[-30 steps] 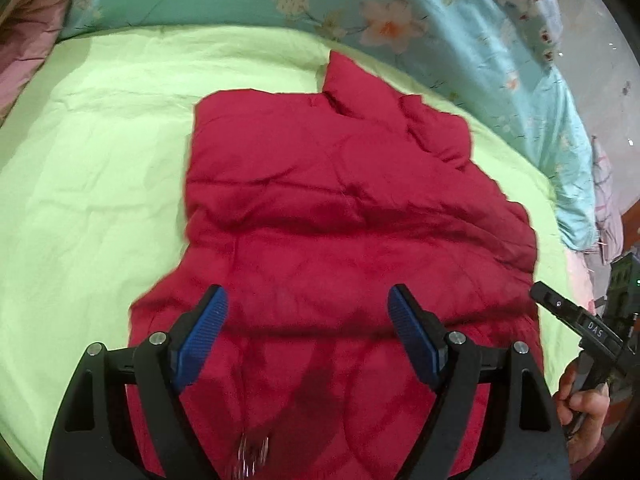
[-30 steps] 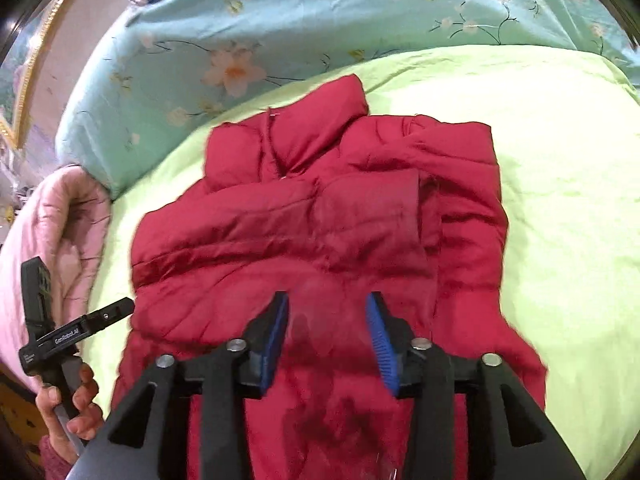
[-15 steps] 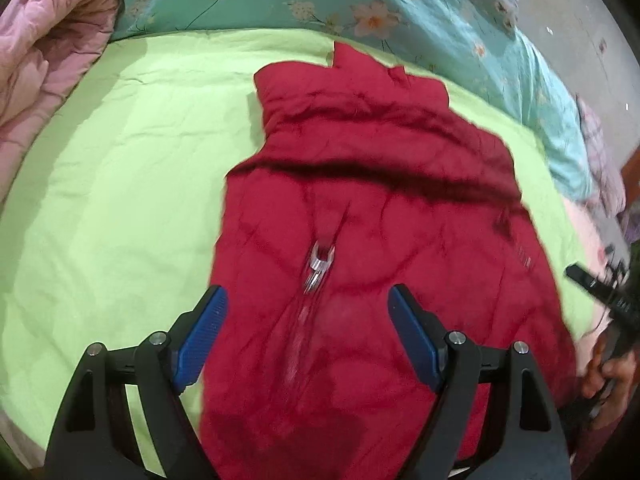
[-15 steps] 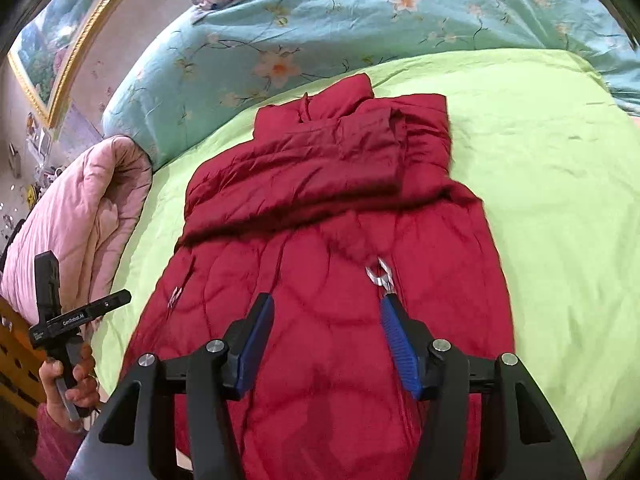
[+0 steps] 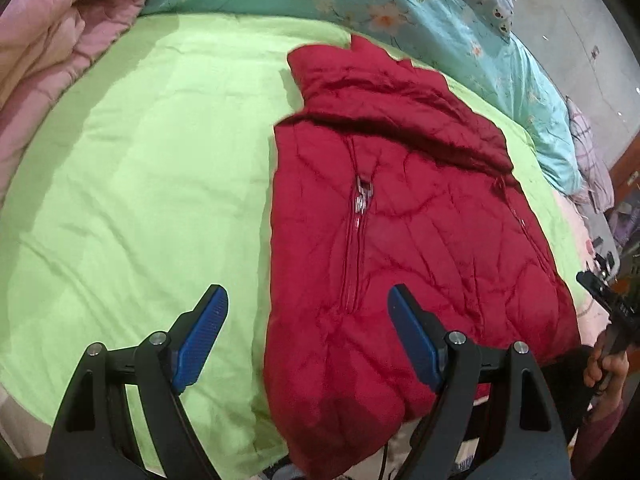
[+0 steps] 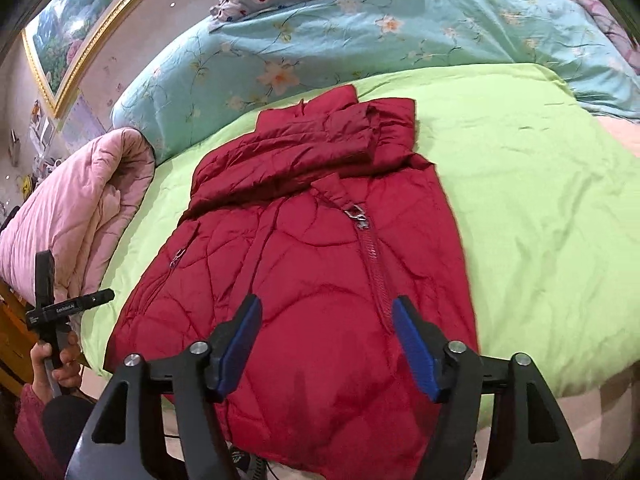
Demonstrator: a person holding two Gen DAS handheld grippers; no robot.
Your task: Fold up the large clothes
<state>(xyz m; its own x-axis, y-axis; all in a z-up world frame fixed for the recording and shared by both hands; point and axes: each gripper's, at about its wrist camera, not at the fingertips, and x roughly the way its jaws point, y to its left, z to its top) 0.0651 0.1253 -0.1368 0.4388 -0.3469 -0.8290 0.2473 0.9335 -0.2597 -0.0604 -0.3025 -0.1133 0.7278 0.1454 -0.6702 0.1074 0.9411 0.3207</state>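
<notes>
jacket (image 5: pixel 404 240) flat on bed (image 5: pixel 140 160), sleeves folded in for halving | left gripper (image 5: pixel 308 332) wide, empty | right gripper (image 6: pixel 326 348) opening, empty, I hover at hem

Left gripper (image 6: pixel 70 306) — small white lettering, unreadable.

The red jacket (image 5: pixel 400 240) on the green sheet (image 5: pixel 140 180) is being viewed downward, closely, by both wrist cameras, from the bed's foot.

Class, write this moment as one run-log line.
stage: red jacket sleeves folded in, on green sheet | left gripper: open, empty | right gripper: opening, empty
</notes>
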